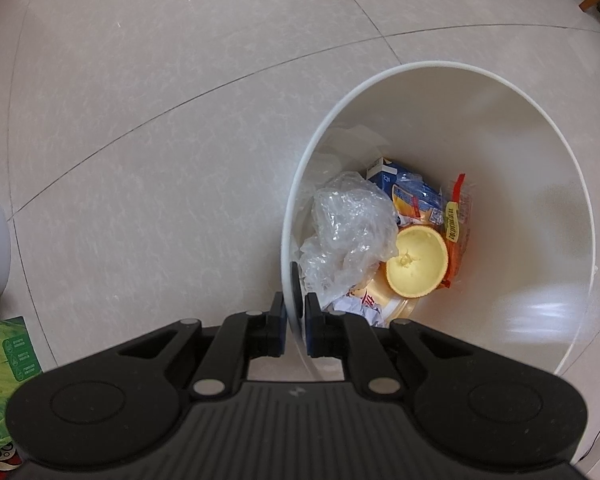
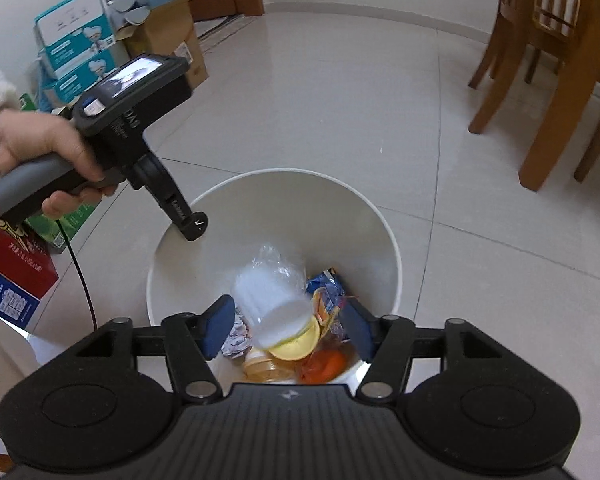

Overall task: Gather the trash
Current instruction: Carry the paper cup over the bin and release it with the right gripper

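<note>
A white bin [image 1: 460,66] stands on the tiled floor. My left gripper [image 1: 296,316] points straight down and is shut on the bin's near rim. Inside lie crumpled clear plastic [image 1: 348,232], a scooped-out orange half [image 1: 416,268], a blue carton [image 1: 396,176] and an orange wrapper [image 1: 456,216]. In the right wrist view my right gripper [image 2: 288,330] hangs open over the bin [image 2: 392,248]. A blurred clear plastic cup [image 2: 272,300] sits tilted between its fingers, and neither pad touches it. A hand holds the left gripper [image 2: 194,230] at the bin's left rim.
Wooden chair and table legs [image 2: 540,80] stand to the right. Stacked cardboard boxes [image 2: 80,40] and a red box [image 2: 12,264] line the left wall. A green box [image 1: 4,360] lies by the left gripper. A cable [image 2: 80,272] hangs from the left handle.
</note>
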`<move>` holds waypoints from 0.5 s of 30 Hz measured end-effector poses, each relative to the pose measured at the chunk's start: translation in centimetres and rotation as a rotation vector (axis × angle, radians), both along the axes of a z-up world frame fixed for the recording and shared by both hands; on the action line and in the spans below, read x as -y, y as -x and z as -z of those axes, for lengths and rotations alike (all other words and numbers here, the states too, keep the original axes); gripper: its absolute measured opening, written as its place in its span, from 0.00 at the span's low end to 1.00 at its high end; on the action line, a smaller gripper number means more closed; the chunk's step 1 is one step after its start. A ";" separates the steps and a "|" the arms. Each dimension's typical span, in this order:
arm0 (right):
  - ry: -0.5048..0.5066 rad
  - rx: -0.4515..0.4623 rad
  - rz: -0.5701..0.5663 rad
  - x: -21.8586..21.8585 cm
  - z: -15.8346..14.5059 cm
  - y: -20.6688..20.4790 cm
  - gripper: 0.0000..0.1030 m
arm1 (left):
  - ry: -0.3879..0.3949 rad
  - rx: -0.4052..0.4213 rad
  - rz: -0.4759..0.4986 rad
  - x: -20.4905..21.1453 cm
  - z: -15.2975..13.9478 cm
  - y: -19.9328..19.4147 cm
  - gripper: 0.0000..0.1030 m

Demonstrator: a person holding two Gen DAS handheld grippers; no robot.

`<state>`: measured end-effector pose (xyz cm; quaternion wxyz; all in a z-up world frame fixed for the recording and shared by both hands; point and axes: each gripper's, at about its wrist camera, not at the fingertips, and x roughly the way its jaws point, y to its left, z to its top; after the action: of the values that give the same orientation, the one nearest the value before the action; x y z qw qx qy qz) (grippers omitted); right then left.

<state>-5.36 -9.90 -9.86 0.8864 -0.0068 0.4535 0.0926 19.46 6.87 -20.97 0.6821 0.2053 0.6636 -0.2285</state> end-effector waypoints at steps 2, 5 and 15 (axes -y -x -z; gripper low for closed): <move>0.018 0.009 0.030 0.6 -0.1 -0.1 0.71 | -0.001 0.002 0.000 0.0 0.0 0.0 0.07; 0.003 0.011 0.135 3.6 0.3 0.6 0.75 | 0.001 0.005 0.000 0.0 0.0 0.1 0.07; 0.011 -0.050 0.559 14.3 6.5 3.1 0.83 | -0.002 0.011 -0.011 -0.1 -0.2 0.0 0.07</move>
<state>-8.49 -24.17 -16.37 0.8660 0.1161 0.4601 -0.1579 19.42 6.99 -20.79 0.6869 0.2035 0.6612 -0.2228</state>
